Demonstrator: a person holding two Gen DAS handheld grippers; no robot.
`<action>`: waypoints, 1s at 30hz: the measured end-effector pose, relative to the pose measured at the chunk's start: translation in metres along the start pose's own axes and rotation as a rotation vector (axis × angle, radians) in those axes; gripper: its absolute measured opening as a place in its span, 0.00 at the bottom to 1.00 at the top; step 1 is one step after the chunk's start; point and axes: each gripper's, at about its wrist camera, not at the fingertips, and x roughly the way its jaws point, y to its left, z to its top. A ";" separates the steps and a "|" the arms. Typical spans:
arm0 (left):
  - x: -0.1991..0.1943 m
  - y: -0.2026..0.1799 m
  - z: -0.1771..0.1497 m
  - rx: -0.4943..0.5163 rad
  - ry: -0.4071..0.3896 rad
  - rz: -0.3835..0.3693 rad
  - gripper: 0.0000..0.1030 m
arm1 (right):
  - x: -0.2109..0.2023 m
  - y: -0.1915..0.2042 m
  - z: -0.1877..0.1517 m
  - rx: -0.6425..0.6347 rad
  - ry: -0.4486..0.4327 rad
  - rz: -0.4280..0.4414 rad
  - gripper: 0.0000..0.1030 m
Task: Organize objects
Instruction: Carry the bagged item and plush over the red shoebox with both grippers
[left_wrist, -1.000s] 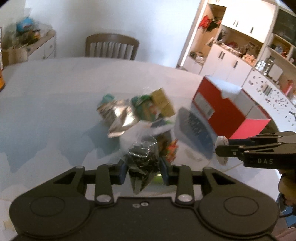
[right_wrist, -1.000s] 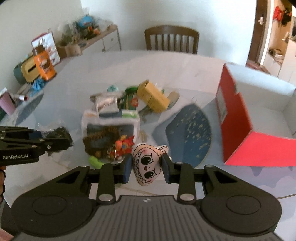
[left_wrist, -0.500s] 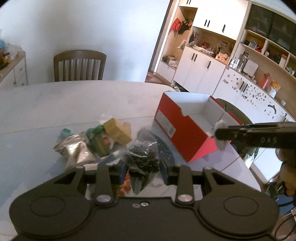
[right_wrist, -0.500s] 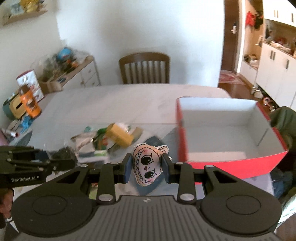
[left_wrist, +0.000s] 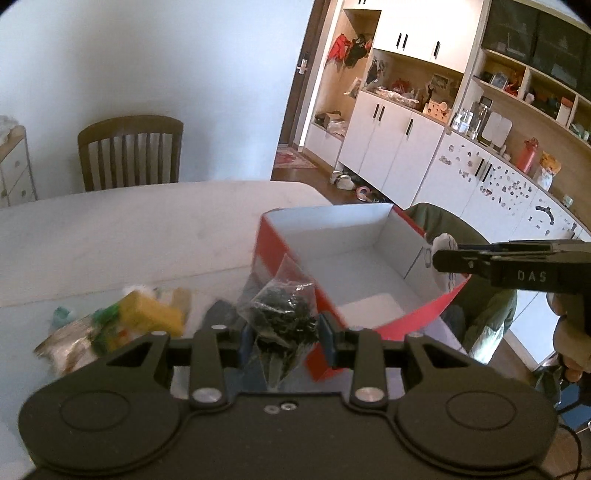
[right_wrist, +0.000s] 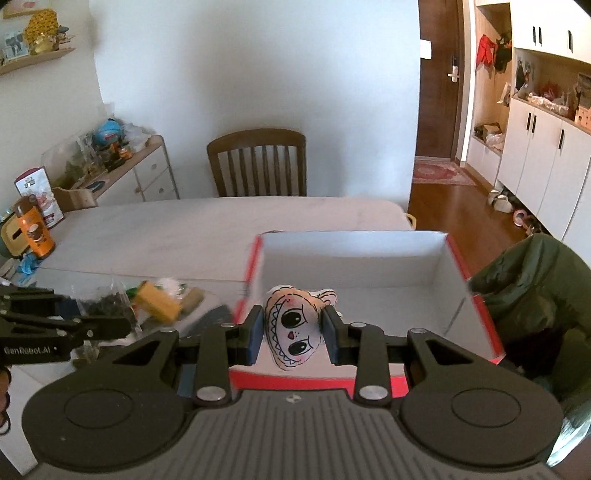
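Gripping a bag of dark bits, the left tongs (left_wrist: 283, 334) face a red box (left_wrist: 280, 236); the right tongs (right_wrist: 293, 336) pinch a cartoon-face toy (right_wrist: 295, 326) before it.

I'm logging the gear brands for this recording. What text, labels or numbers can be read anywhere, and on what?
"DAS": side of the right tool, seen from the left wrist view.
"GenRobot.AI": side of the left tool, seen from the right wrist view.
Print on the orange bottle and the carton behind it: too small to read.
Red box: no text visible.
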 end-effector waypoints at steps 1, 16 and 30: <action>0.007 -0.007 0.005 0.002 0.005 0.000 0.34 | 0.002 -0.009 0.001 0.000 0.001 0.001 0.32; 0.131 -0.081 0.064 0.020 0.132 -0.033 0.34 | 0.066 -0.111 0.006 -0.027 0.101 0.017 0.32; 0.244 -0.086 0.074 0.045 0.325 0.016 0.34 | 0.144 -0.119 -0.003 -0.137 0.265 0.061 0.32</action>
